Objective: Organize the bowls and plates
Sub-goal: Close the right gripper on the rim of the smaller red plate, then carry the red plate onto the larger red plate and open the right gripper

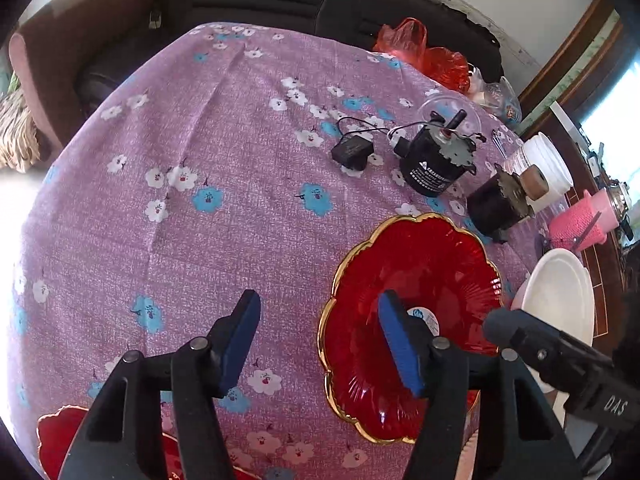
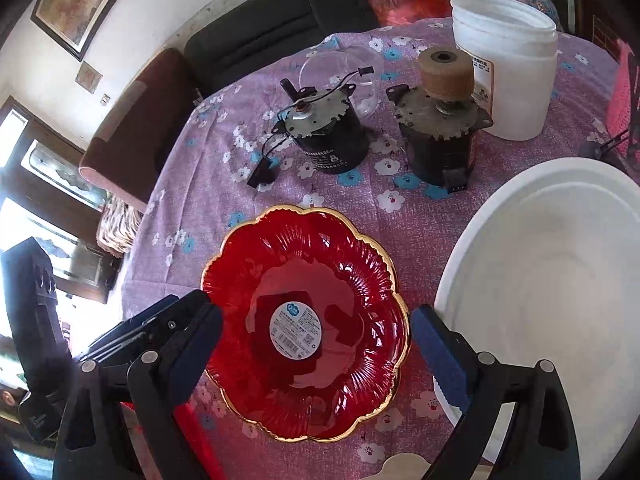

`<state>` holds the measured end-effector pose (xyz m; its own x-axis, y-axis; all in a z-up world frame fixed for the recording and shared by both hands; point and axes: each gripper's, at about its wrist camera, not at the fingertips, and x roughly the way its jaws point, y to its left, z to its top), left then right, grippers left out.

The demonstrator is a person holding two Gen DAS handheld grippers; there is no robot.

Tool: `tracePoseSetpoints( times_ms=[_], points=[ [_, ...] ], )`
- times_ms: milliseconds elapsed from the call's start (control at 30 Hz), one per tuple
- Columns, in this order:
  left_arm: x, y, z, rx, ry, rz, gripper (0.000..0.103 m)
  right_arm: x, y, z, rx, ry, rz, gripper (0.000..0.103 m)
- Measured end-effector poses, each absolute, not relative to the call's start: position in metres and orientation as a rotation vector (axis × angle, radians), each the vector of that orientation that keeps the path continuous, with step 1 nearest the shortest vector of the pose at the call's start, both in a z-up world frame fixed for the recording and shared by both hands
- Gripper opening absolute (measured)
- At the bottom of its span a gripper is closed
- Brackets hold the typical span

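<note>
Right wrist view looks down on a table under a purple flowered cloth point(image 2: 400, 220), the largest thing here. On its right part sits a big white plate point(image 2: 552, 280), and left of that, just beside it, a red glass bowl point(image 2: 304, 320) with a scalloped gold rim and a round white sticker at its centre. Behind them stand a white plastic tub point(image 2: 508, 68), then two black motors – one with loose wires point(image 2: 328, 136), one topped by a tan roller point(image 2: 440, 132).

The right gripper point(image 2: 316, 344) has its jaws wide apart, one blue pad at the bowl's left rim and the other between the bowl and the white plate; neither pad presses on the bowl.

In the left wrist view the left gripper point(image 1: 324, 340) is also parted, clamped on nothing – its right pad hangs over the red bowl's inside, its left over bare cloth. A second red dish point(image 1: 60, 436) peeks in at the lower left corner.
</note>
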<state>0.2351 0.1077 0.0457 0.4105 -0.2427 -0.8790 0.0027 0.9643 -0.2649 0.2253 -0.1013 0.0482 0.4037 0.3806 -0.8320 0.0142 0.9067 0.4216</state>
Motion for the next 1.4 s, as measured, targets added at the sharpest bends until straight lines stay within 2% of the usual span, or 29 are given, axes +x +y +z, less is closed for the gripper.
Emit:
tracePoseSetpoints(
  times_ms=[167, 267, 333, 400, 433, 500, 600, 733, 867, 933, 1400],
  points=[
    [0.241, 0.108, 0.032, -0.263, 1.192, -0.172, 0.061, 0.226, -0.095, 0.043, 0.38, 1.195, 0.216, 0.096],
    [0.243, 0.108, 0.026, -0.276, 1.217, -0.185, 0.058, 0.228, -0.093, 0.033, 0.449, 1.241, 0.274, 0.092],
    [0.242, 0.109, 0.029, -0.243, 1.21, -0.174, 0.036, 0.227, -0.09, 0.027, 0.481, 1.262, 0.319, 0.085],
    [0.243, 0.116, 0.029, -0.247, 1.212, -0.159, 0.021, 0.227, -0.088, 0.024, 0.448, 1.261, 0.298, 0.081],
    [0.244, 0.12, 0.027, -0.26, 1.219, -0.155, 0.018, 0.227, -0.088, 0.022, 0.445, 1.263, 0.284, 0.078],
    [0.245, 0.126, 0.023, -0.298, 1.238, -0.168, 0.018, 0.229, -0.089, 0.017, 0.467, 1.272, 0.275, 0.065],
    [0.245, 0.124, 0.022, -0.288, 1.234, -0.164, 0.018, 0.229, -0.087, 0.017, 0.451, 1.275, 0.254, 0.056],
    [0.242, 0.119, 0.025, -0.243, 1.213, -0.143, 0.019, 0.225, -0.084, 0.019, 0.415, 1.261, 0.227, 0.052],
    [0.235, 0.127, 0.034, -0.27, 1.164, -0.138, 0.015, 0.221, -0.087, 0.02, 0.423, 1.236, 0.229, 0.043],
    [0.231, 0.133, 0.043, -0.294, 1.132, -0.137, 0.012, 0.22, -0.088, 0.021, 0.447, 1.226, 0.252, 0.042],
    [0.16, 0.173, 0.095, -0.362, 0.967, -0.133, 0.012, 0.174, -0.06, 0.072, 0.437, 1.126, 0.35, 0.042]
  ],
)
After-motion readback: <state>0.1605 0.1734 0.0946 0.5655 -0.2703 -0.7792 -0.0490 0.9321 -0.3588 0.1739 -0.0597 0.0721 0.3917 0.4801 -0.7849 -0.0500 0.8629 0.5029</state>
